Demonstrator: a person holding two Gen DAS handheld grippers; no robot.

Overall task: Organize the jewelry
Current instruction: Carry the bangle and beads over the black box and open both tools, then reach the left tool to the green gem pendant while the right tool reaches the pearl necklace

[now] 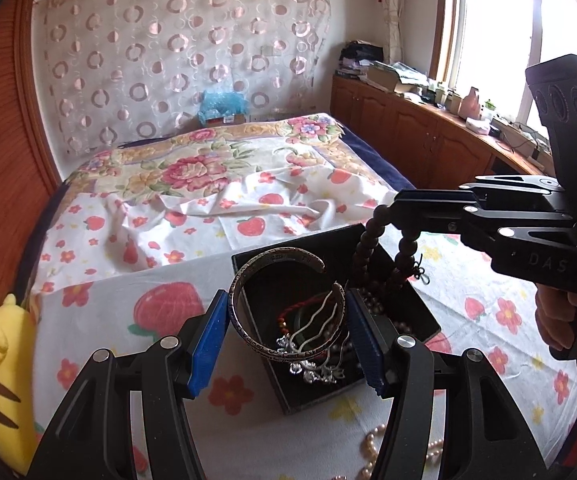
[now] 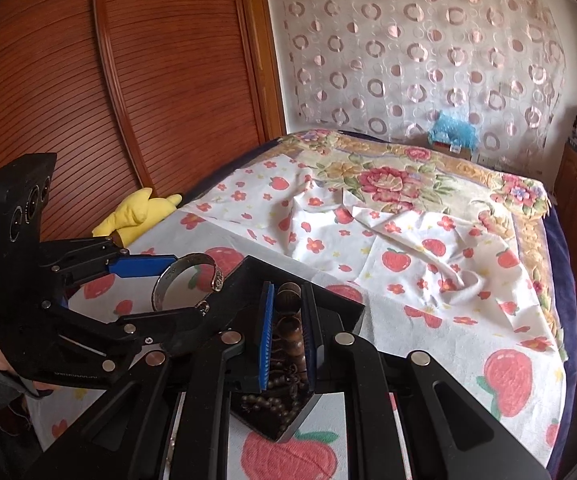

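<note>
Both grippers hang over the black box (image 1: 420,312), the left gripper (image 1: 286,334) clamping a silver bangle (image 1: 248,320) and the right gripper (image 2: 288,334) pinching brown beads (image 2: 288,332), ready to drop them in.

left gripper (image 1: 288,340): jaws clamped | right gripper (image 2: 288,332): jaws clamped
</note>
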